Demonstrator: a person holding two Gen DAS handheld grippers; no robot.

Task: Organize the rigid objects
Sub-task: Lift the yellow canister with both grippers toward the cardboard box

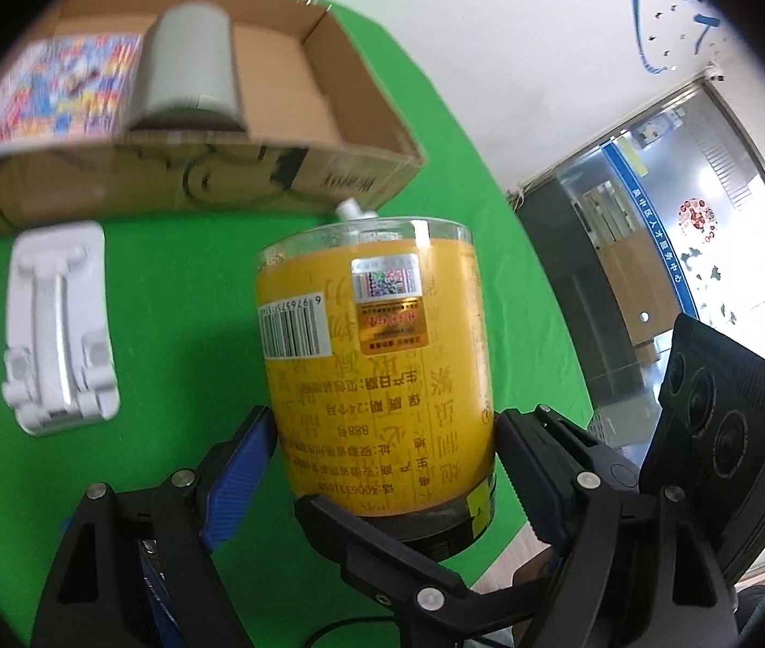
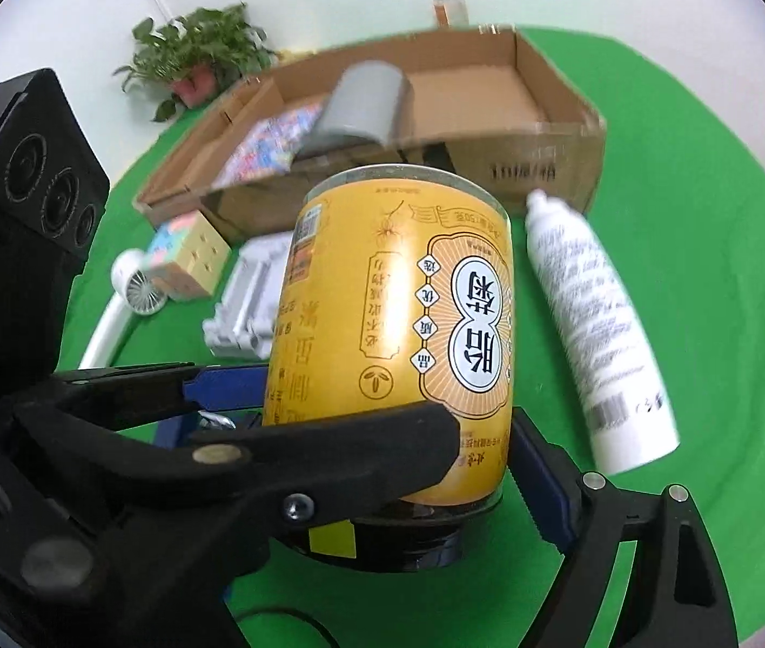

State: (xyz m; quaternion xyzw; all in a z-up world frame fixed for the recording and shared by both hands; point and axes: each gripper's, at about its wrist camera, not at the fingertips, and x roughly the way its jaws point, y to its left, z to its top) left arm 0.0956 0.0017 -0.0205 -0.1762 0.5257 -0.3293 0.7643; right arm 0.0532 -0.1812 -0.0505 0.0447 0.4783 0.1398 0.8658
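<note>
A yellow jar (image 1: 377,372) with a black lid at its near end is held above the green cloth by both grippers. My left gripper (image 1: 382,443) is shut on its lower body, and my right gripper (image 2: 382,421) is shut on the same jar (image 2: 398,324). Beyond it stands an open cardboard box (image 1: 328,178) holding a grey cylinder (image 1: 188,65) and a colourful flat pack (image 1: 58,92). The box (image 2: 544,162) also shows in the right wrist view with the grey cylinder (image 2: 366,102).
On the green cloth lie a white plastic stand (image 1: 58,324), a white spray bottle (image 2: 593,324), a pastel cube (image 2: 188,254) and a small white fan (image 2: 136,286). A potted plant (image 2: 199,59) stands by the wall. A glass door (image 1: 679,270) is at the right.
</note>
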